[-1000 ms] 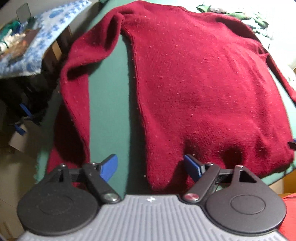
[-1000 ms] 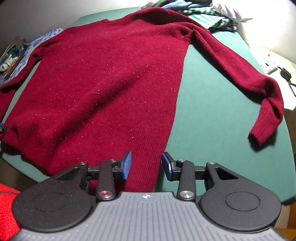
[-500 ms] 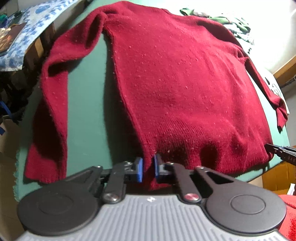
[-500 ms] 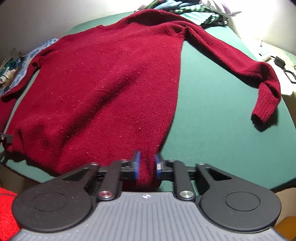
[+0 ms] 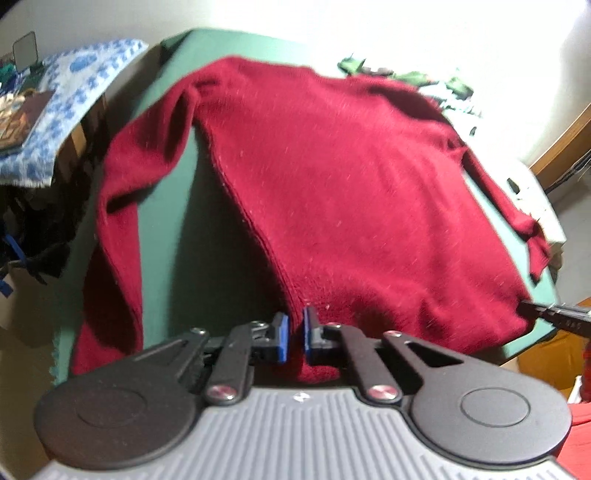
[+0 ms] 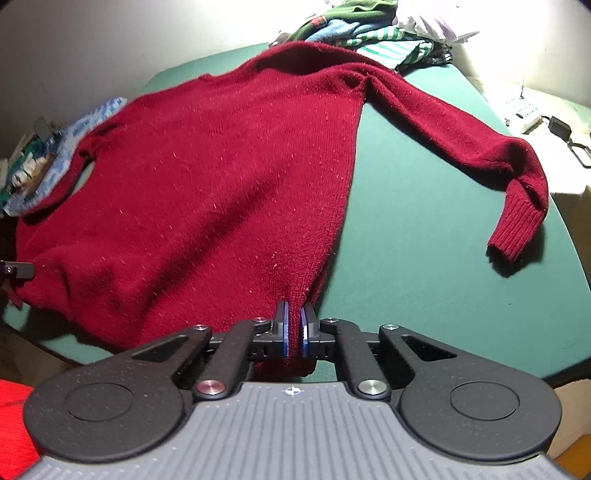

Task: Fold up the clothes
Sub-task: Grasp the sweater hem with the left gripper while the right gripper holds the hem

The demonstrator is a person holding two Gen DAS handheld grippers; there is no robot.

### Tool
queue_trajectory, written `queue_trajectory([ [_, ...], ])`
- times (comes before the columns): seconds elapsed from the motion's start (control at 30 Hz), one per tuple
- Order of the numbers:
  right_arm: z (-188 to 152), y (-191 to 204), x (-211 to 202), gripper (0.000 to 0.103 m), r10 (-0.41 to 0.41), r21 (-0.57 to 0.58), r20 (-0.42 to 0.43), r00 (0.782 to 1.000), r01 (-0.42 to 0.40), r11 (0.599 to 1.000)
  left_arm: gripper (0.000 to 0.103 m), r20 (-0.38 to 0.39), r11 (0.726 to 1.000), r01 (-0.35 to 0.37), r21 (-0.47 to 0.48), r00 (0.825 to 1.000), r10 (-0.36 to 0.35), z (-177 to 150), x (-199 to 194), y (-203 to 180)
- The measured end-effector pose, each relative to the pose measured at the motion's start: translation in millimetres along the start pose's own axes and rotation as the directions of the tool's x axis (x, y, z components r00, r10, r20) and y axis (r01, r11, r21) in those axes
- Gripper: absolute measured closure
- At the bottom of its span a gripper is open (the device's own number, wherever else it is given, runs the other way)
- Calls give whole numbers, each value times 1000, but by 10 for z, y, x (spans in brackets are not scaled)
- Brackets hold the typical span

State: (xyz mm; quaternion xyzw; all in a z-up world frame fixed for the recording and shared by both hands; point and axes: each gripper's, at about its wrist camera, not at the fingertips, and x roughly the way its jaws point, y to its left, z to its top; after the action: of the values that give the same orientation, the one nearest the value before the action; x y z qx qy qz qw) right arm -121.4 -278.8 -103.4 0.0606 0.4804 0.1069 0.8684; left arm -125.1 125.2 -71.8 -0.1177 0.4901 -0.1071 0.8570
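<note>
A dark red knitted sweater [image 5: 351,177] lies spread on a green table [image 5: 166,229], neckline at the far end and both sleeves out to the sides. My left gripper [image 5: 293,325] is shut on the sweater's bottom hem at its left corner, and the corner is lifted off the table. At the opposite hem corner my right gripper [image 6: 293,314] is shut on the sweater [image 6: 221,177], which rises from the table [image 6: 424,240] towards its pads. The right sleeve's ribbed cuff [image 6: 517,236] lies flat. Each gripper's tip shows at the edge of the other's view.
A pile of striped and green clothes [image 6: 369,29] sits at the table's far end. A blue patterned cloth [image 5: 74,103] covers a surface to the left. A white power strip [image 6: 524,110] lies far right. Red fabric [image 6: 14,424] shows by the near edge.
Both grippers went from open to shut on the sweater's hem corners. The left one then rose, lifting its corner and pulling the hem taut; the right corner lifted slightly.
</note>
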Motion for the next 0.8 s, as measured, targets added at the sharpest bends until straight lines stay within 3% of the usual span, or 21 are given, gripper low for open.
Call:
queue_trajectory([
  [0.23, 109, -110, -198, 96, 63, 46, 9, 998, -63, 997, 101, 45, 999, 49, 16, 998, -50, 135, -253, -89],
  [0.5, 141, -196, -327, 97, 107, 20, -37, 994, -107, 994, 101, 4, 996, 73, -48, 997, -73, 124, -301, 30],
  [0.63, 166, -298, -316, 97, 166, 88, -48, 985, -161, 983, 101, 0, 996, 79, -52, 997, -79, 127, -265, 89],
  [0.8, 101, -306, -79, 96, 106, 98, -85, 991, -97, 990, 98, -98, 998, 54, -40, 994, -58, -6, 80, 109],
])
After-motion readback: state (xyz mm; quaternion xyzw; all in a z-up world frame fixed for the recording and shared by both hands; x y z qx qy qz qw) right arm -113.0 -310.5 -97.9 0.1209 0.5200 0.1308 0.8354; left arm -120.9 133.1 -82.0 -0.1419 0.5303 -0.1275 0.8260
